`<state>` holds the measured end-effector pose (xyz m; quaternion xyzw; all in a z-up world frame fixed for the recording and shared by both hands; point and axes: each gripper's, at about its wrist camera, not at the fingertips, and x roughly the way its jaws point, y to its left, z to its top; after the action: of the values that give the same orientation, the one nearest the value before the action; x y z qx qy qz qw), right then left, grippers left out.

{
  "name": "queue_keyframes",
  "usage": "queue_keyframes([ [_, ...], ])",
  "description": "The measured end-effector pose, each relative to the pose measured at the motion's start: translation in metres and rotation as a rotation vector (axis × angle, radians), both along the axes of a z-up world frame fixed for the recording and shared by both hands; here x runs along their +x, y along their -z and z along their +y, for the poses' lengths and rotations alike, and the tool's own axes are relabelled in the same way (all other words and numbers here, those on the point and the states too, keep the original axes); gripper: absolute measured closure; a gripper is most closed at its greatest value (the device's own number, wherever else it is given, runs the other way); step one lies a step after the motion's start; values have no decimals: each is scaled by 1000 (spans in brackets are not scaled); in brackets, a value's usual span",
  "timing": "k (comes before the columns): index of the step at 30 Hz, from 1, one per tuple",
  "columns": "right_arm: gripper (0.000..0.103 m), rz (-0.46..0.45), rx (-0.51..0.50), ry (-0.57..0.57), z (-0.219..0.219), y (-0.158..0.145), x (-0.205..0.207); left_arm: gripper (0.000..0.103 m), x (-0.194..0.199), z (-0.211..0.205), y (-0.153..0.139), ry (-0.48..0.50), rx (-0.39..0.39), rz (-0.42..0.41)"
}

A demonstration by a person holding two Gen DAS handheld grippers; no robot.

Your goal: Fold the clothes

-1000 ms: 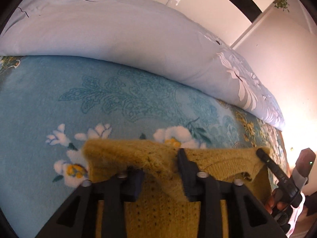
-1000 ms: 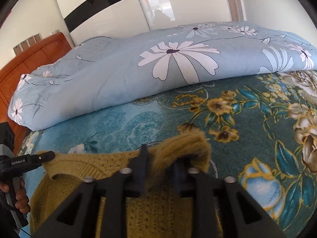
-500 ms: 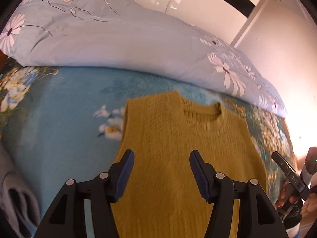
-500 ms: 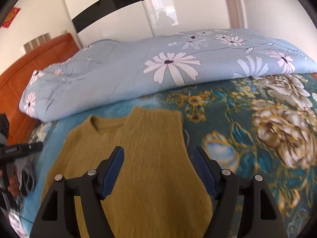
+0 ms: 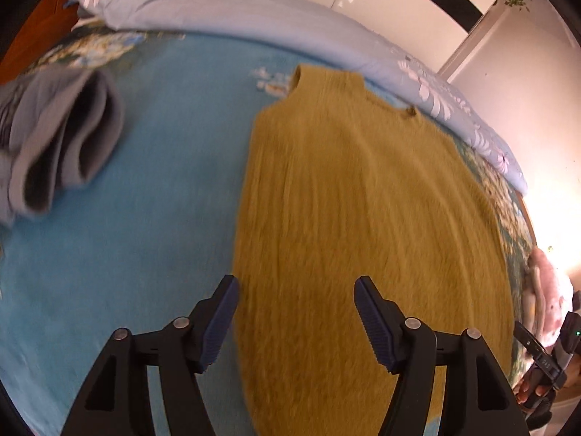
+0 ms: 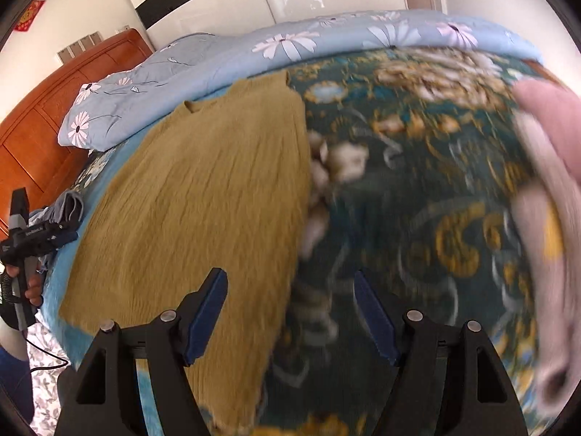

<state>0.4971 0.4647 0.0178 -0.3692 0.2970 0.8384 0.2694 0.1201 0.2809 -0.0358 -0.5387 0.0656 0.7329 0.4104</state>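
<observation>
A mustard-yellow knitted sleeveless sweater (image 5: 356, 218) lies spread flat on the blue floral bedspread (image 5: 145, 218), filling the centre and lower right of the left wrist view, its neckline toward the top of the frame near the rolled pale-blue daisy-print duvet (image 5: 236, 11). The left gripper (image 5: 296, 312) sits at the bottom centre of that view, its two blue-padded fingers spread wide and holding nothing, the sweater's left edge running just inside the left finger. A crumpled grey garment (image 5: 61, 138) rests at the left edge, well apart from the sweater. In the right wrist view the right gripper (image 6: 290, 309) is likewise wide open and empty at the bottom centre, straddling the sweater's right edge. A blurred pink garment (image 6: 544, 181) lies along the right side, and an orange-brown wooden headboard (image 6: 54, 116) stands at upper left.
</observation>
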Motion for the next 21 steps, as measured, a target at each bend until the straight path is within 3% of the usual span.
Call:
queue_keyframes([
  [3, 29, 50, -42, -1, -18, 9, 15, 33, 19, -10, 10, 20, -44, -15],
  [12, 30, 151, -128, -28, -49, 16, 9, 37, 57, -25, 8, 36, -12, -16],
  [14, 36, 173, -152, 2, -50, 19, 8, 44, 58, -28, 7, 26, -8, -16],
  [17, 62, 188, -182, 73, -46, 23, 15, 71, 59, -33, 6, 12, -3, -11],
  [18, 74, 192, -197, 97, -44, 25, 18, 85, 60, -35, 6, 5, -4, 3],
  [19, 82, 197, -213, 116, -41, 27, 22, 88, 60, -37, 6, 0, -5, 15],
  [21, 89, 210, -249, 144, -35, 32, 30, 89, 61, -42, 10, -3, -3, 13],
])
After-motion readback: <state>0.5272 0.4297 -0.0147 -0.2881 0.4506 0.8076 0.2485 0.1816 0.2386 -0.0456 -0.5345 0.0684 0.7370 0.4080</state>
